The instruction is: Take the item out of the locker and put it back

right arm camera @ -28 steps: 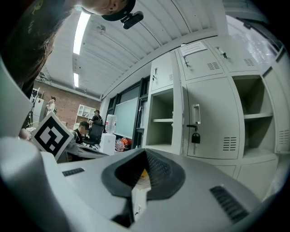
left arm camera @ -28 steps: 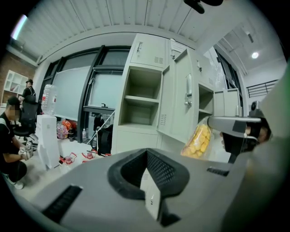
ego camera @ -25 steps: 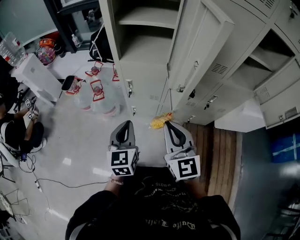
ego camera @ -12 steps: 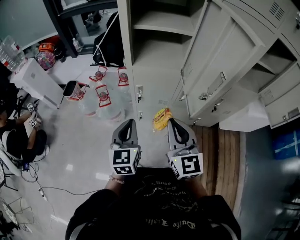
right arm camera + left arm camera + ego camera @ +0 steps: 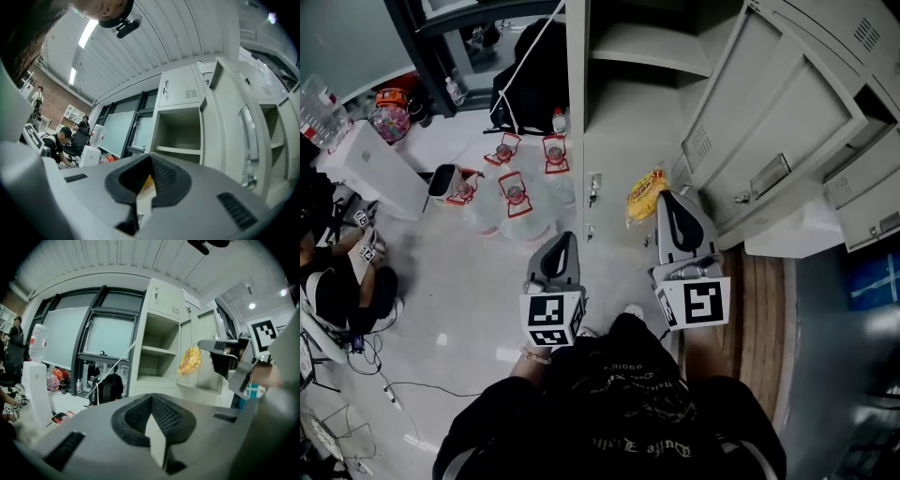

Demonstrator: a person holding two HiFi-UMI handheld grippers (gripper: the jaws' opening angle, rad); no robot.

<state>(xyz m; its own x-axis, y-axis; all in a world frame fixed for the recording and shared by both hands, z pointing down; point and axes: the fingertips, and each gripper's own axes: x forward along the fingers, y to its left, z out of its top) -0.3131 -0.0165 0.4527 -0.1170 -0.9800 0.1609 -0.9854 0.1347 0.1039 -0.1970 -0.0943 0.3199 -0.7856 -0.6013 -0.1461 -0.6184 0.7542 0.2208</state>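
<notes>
A pale floor point(image 5: 459, 309) is seen left of the grey locker point(image 5: 628, 112), with water jugs point(image 5: 516, 202) on it near the locker. The yellow bag point(image 5: 646, 195) is pinched in the right gripper point(image 5: 662, 199), outside the open compartment. The left gripper point(image 5: 565, 240) is closed on nothing. The bag's hanging bulk is shown by the left gripper view, and only a sliver by the right gripper view.

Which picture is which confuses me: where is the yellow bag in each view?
Head view: yellow bag above centre, at the right gripper's tip.
Left gripper view: right of centre, before the open locker.
Right gripper view: a yellow sliver between the shut fingers.
Shared landmark: that locker's shelf.
</notes>
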